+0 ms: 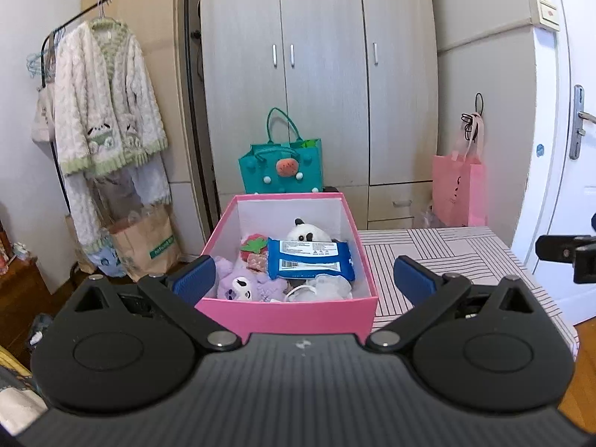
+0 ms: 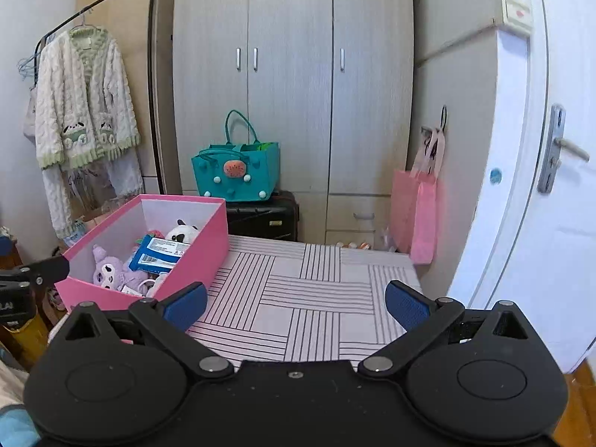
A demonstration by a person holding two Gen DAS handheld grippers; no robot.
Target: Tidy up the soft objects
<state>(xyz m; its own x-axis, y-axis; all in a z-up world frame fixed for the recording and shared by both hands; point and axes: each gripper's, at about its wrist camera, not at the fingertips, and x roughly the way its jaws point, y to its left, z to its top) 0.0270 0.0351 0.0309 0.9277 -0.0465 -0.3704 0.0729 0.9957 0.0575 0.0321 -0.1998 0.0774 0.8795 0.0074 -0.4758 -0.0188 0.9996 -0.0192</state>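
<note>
A tall wardrobe (image 2: pixel 294 85) fills the back of the room, with a white door (image 2: pixel 540 186) to the right and a clothes rack (image 1: pixel 123 7) holding a fluffy robe (image 1: pixel 108 100) on the left. A black suitcase (image 2: pixel 264 218) stands behind the desk (image 2: pixel 309 290), carrying a teal bag (image 2: pixel 238 171); a pink bag (image 2: pixel 421 208) hangs beside the wardrobe. On the desk's left end sits an open pink box (image 1: pixel 290 313) holding a blue wipes pack (image 1: pixel 309 260), a purple plush (image 1: pixel 242 283) and a panda plush (image 1: pixel 309 229). The left gripper (image 1: pixel 303 279) hovers before the box, fingers spread wide and empty. The right gripper (image 2: pixel 296 303) hovers over bare striped desk, its 2 fingers likewise spread, nothing between them.
</note>
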